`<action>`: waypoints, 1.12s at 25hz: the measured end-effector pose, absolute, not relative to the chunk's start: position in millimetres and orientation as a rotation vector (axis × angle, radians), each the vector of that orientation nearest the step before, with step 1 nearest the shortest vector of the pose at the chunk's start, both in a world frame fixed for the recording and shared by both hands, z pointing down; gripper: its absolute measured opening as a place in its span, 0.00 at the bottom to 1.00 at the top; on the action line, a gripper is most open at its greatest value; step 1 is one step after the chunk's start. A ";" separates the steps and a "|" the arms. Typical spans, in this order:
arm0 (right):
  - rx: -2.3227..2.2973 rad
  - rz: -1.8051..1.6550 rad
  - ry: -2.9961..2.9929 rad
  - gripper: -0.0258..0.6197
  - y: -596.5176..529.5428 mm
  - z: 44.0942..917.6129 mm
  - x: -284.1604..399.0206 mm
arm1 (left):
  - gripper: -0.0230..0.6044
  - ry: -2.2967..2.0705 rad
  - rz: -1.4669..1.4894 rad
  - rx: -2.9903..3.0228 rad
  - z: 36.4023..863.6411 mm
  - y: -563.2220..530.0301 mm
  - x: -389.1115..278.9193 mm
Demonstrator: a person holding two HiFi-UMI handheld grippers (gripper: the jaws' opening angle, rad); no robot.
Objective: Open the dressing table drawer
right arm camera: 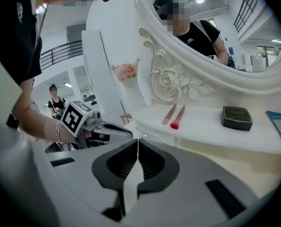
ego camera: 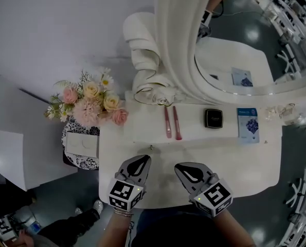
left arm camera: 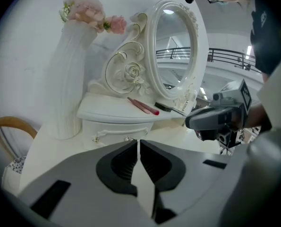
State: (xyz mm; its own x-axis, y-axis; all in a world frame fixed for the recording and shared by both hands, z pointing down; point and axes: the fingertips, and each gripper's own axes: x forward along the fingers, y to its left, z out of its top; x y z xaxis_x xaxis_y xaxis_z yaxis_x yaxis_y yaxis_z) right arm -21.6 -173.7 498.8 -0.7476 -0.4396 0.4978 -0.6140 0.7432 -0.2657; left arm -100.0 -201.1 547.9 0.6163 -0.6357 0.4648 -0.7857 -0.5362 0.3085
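White desk (ego camera: 245, 174) fills frame centre. Oval mirror (ego camera: 235, 50) upper right. Drawer (left arm camera: 119, 130) shut, centre-left in left gripper view, under raised shelf (ego camera: 142, 127). Left gripper (ego camera: 142, 159) and right gripper (ego camera: 181, 167) lower centre, fingers together, empty, apart from drawer.

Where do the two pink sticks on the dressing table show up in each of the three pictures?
Head view: the pink sticks lie on the shelf at the centre, left of the black compact.
Left gripper view: the pink sticks sit at the centre, under the mirror.
Right gripper view: the pink sticks sit right of centre, left of the compact.
Shared landmark: the carved rose just behind them.
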 end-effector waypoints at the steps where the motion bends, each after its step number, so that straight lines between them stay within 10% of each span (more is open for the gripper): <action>1: 0.801 0.593 -2.535 0.07 -174.1 500.5 -23.2 | 0.06 -1.119 0.434 2.357 550.0 -202.7 -99.4; 28: 0.766 0.631 -2.547 0.07 -181.9 514.6 -42.2 | 0.29 -1.106 0.490 2.300 579.1 -230.5 -86.0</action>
State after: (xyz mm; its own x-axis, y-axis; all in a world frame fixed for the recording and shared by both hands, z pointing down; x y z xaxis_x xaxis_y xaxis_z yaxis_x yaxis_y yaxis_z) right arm -42.2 -181.9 514.6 -0.7672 -0.4092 0.4940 -0.5924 0.7473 -0.3011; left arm -86.0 -230.5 579.1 0.5979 -0.6016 0.5296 -0.7965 -0.5199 0.3087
